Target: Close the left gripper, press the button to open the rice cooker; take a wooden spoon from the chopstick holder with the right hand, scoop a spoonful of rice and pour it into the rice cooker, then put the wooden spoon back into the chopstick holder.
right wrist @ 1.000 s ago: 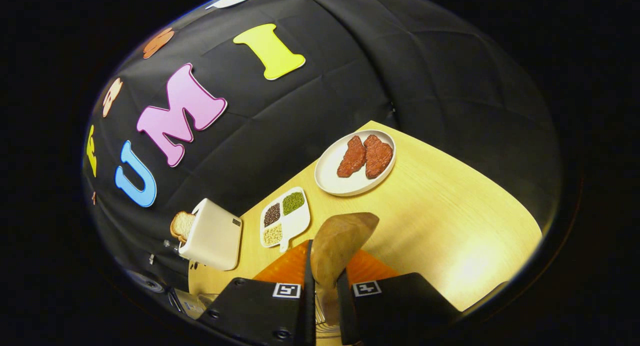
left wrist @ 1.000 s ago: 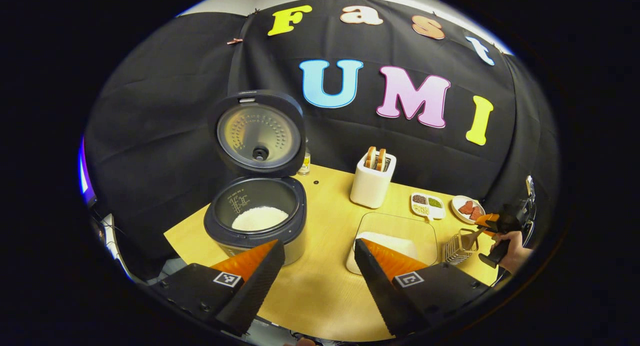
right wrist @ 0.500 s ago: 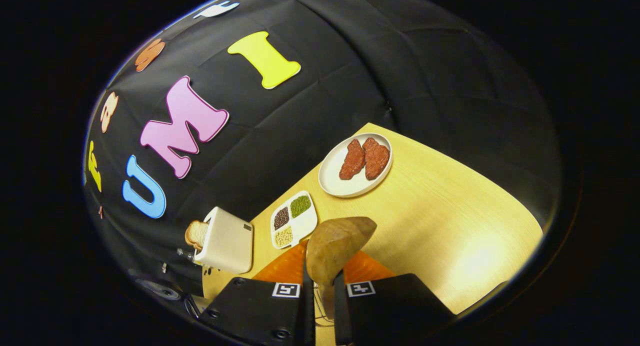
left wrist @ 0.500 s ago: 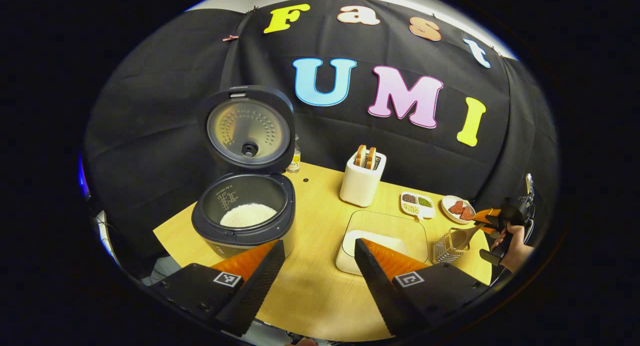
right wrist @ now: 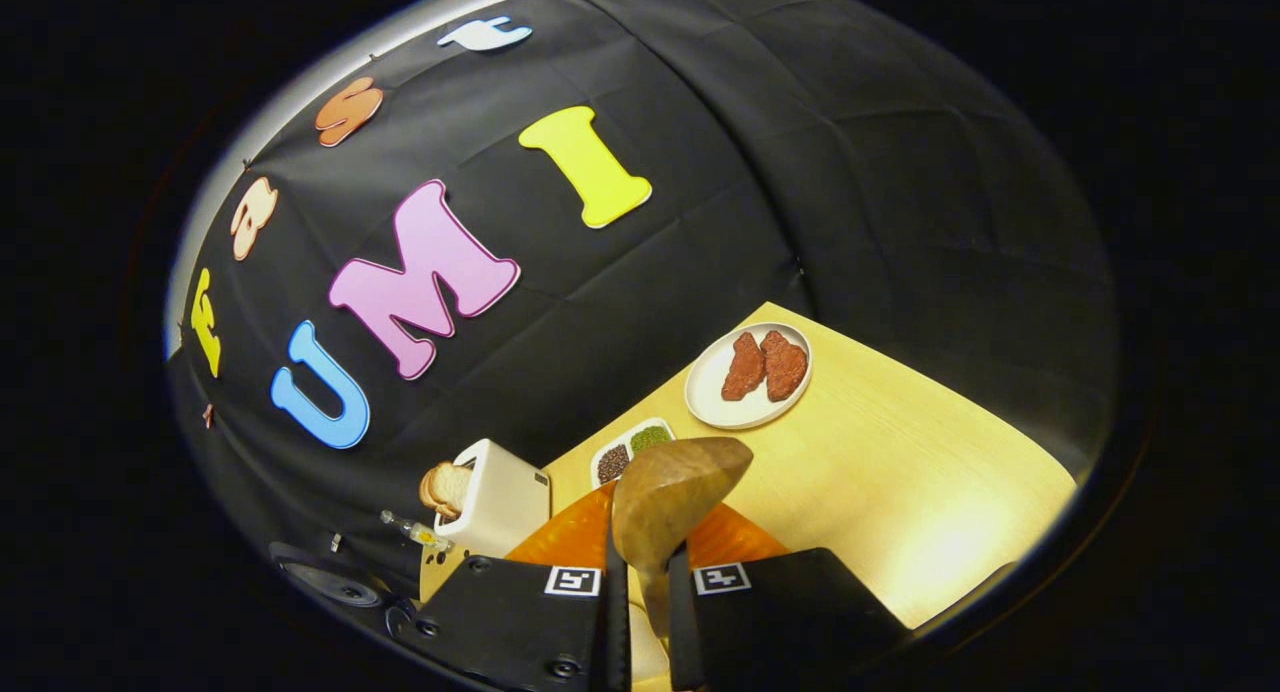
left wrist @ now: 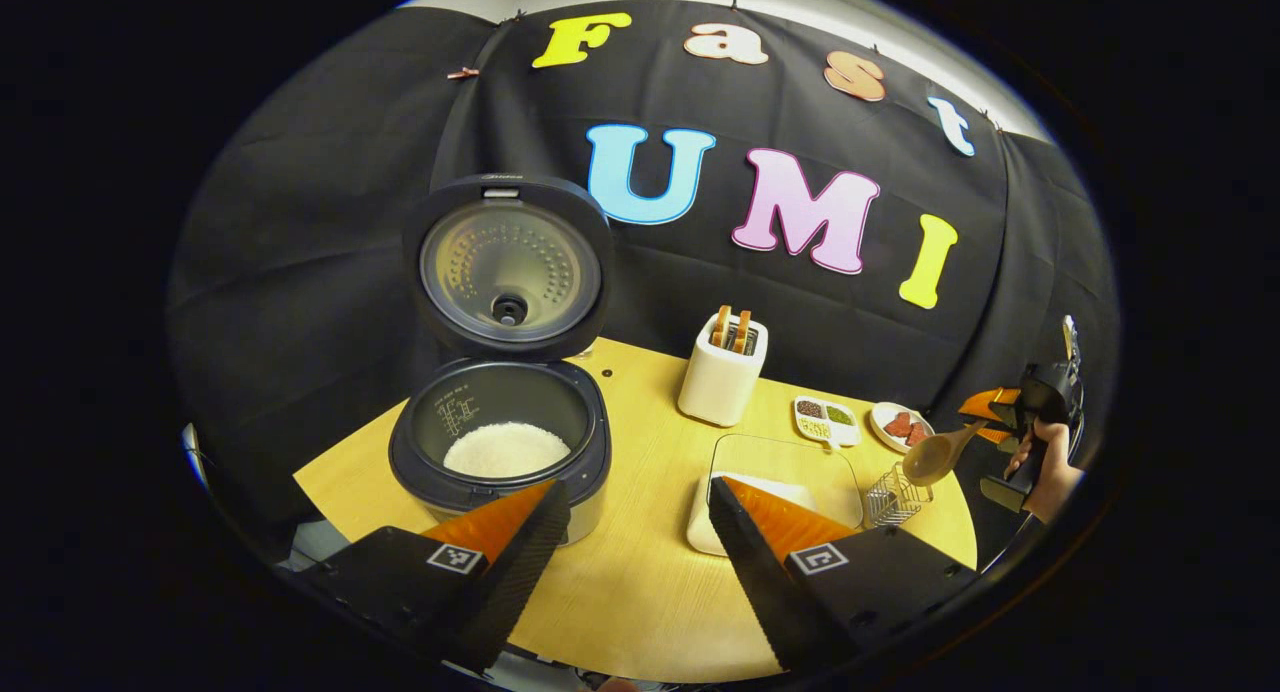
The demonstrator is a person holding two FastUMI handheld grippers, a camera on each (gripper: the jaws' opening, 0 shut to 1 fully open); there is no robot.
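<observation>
Rice cooker point(left wrist: 500, 452) lid up for pouring; right gripper point(right wrist: 640, 572) clamps the wooden spoon point(right wrist: 670, 497), lifted above chopstick holder point(left wrist: 893, 497); left gripper point(left wrist: 630, 532) spread wide, empty.

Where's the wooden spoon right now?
The wooden spoon is in the right gripper, held in the air just above the chopstick holder at the table's right end in the left gripper view.

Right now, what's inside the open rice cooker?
White rice lies in the bottom of the rice cooker's dark inner pot, well below the rim. The left gripper's finger hides part of the cooker's front wall.
</observation>
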